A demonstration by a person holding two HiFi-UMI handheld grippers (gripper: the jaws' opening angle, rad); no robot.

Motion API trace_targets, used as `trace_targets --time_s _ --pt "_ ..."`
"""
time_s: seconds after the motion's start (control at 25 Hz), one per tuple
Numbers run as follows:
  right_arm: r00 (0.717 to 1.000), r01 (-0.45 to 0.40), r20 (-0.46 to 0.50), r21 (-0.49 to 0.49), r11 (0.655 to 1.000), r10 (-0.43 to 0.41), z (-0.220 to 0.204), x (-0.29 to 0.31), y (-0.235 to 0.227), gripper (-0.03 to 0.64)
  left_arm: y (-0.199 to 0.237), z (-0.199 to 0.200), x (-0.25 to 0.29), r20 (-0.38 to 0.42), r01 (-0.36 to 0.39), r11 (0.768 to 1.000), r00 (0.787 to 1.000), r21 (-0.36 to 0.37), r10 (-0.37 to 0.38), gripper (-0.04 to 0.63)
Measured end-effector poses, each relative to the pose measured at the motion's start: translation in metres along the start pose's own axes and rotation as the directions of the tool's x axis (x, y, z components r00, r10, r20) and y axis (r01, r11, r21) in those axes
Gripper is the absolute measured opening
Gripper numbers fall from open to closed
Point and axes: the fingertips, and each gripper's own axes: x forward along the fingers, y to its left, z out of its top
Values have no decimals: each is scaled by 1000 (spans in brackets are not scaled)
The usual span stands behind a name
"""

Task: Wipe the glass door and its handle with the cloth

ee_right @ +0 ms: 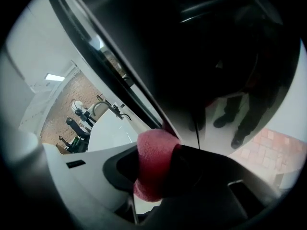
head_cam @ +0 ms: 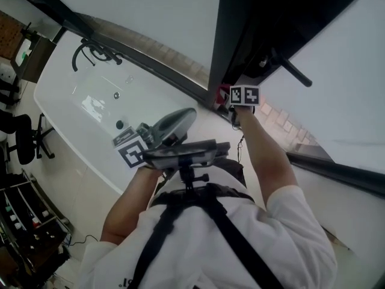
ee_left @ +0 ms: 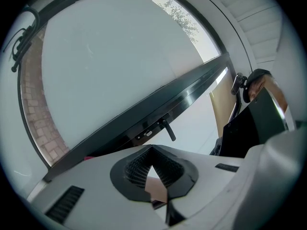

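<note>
At the dark frame edge (head_cam: 240,41) of the glass door (head_cam: 343,101), the right gripper (head_cam: 231,98) is extended forward at arm's length. Its jaws are closed on the pink cloth (ee_right: 154,164), which bulges out between them in a thick fold. The cloth touches the frame near its lower end. In the right gripper view, glass lies directly behind the cloth and carries reflections.

The black bar handle (head_cam: 296,72) projects from the door above and to the right of the right gripper, apart from the cloth.

The left gripper (ee_left: 152,152) is held close to the person's body, well apart from the door. Its jaw tips meet, with nothing between them. Its view faces the door, and the handle is clear of the jaws.

A white bathtub (head_cam: 66,101) stands to the left.
</note>
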Motion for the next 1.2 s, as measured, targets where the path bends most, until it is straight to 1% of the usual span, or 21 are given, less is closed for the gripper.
trace_targets --time_s 0.24,0.44,0.96,1.2 --pt "999 -32 18 22 999 31 13 -10 14 97 -2 -2 2 -15 23 1000 1000 -14 -23 -8" --pt "999 -44 29 11 999 44 18 -19 22 97 -8 -4 5 -21 32 999 999 -27 -33 -8" --pt "989 -94 118 32 995 89 44 -47 52 97 -13 -4 10 -24 79 996 997 -37 -80 -8" --pt "978 -116 174 -22 993 118 61 -71 77 97 -14 -3 12 -23 108 993 994 -41 -109 -8"
